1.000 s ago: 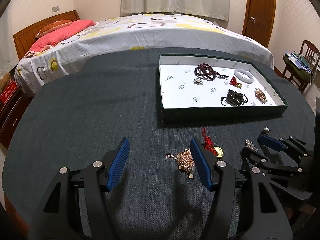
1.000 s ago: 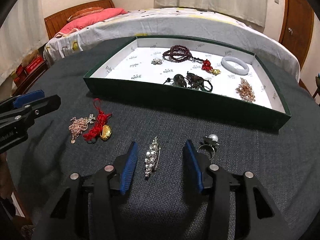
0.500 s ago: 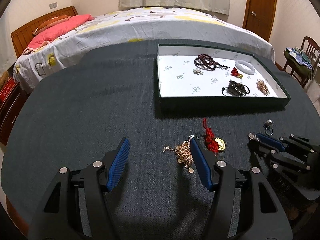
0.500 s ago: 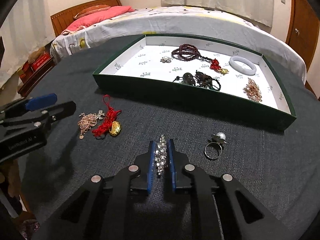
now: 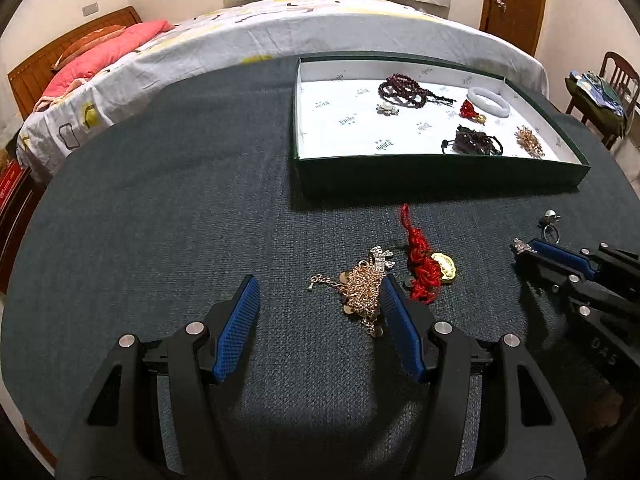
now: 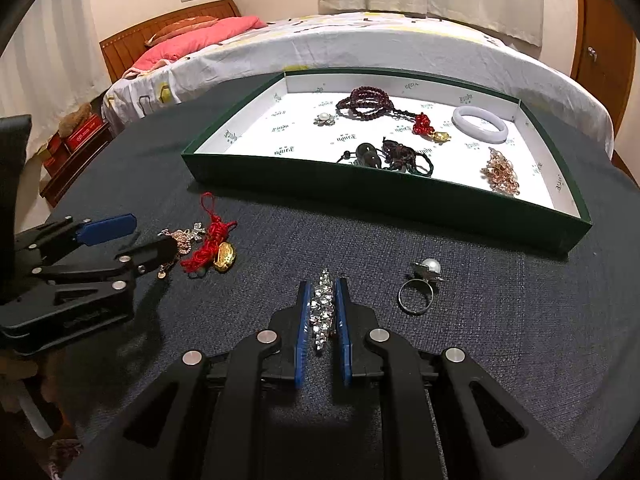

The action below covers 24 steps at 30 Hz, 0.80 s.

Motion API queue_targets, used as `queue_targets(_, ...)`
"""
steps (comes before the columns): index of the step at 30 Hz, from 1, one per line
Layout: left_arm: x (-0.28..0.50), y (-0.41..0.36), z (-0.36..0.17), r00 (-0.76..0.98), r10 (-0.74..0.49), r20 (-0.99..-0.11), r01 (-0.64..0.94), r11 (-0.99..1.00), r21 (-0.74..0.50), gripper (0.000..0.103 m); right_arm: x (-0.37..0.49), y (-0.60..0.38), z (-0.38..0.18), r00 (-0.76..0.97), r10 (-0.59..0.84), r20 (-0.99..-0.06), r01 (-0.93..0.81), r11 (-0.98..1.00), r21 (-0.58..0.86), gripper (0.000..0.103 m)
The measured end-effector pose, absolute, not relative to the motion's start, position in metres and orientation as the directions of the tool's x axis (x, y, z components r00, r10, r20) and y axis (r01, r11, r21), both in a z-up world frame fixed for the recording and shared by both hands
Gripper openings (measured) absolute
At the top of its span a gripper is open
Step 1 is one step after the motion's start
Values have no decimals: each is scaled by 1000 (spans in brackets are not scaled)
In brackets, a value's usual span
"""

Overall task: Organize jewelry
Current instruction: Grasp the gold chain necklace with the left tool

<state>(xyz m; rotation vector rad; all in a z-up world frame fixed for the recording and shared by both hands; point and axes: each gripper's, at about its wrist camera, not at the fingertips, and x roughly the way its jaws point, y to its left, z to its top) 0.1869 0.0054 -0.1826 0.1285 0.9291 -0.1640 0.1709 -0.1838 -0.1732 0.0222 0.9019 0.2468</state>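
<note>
**Already pinched: crystal brooch lined up with the tray ahead**

Right now the crystal brooch (image 6: pixel 323 312) sits between the blue pads of my right hand-held gripper (image 6: pixel 323 300), which is closed on it. Its long axis runs straight forward along the fingers, tip pointing toward the green tray (image 6: pixel 384 196). I cannot tell whether it has left the dark surface (image 6: pixel 500 320) or still touches it.

From the brooch, the tray lies directly ahead and a little to the right, its near wall between me and the white floor inside. I judge the coming move is a lift over that wall and a forward carry, so the brooch needs to clear the rim before I let go. Bare floor shows at the tray's left end, well apart from the pieces already lying there.

Just beside the brooch, to its right, lies the pearl ring (image 6: pixel 420 288), apart from my pads.

Farther left, my left hand-held gripper (image 5: pixel 316 320) is spread wide near the surface. The gold chain (image 5: pixel 360 288) lies just inside its right finger, close to touching the pad. The red knot charm (image 5: pixel 424 268) lies just outside that finger. That arm is the nearer one for both, I reckon.
</note>
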Motion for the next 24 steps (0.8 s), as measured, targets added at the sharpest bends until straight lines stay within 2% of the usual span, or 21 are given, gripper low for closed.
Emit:
queue_targets(7, 190, 2, -187, 585, -99, -805, 207, 978, 30, 61, 171, -188, -173, 595, 222, -772, -195, 972, 129, 13)
queue_targets(9, 190, 3, -187, 579, -124, -806, 209, 978, 0, 55, 170, -190, -173, 596, 222, -772, -192, 973, 131, 13)
queue_targets(14, 186, -8, -186, 575, -180, -798, 280, 960, -15, 21, 169, -193, -173, 596, 222, -771, -188, 973, 135, 13)
queue_targets(24, 186, -8, -183, 575, -205, -792, 292, 956, -36, 13, 167, -200, -172, 604, 226, -764, -181, 973, 145, 13)
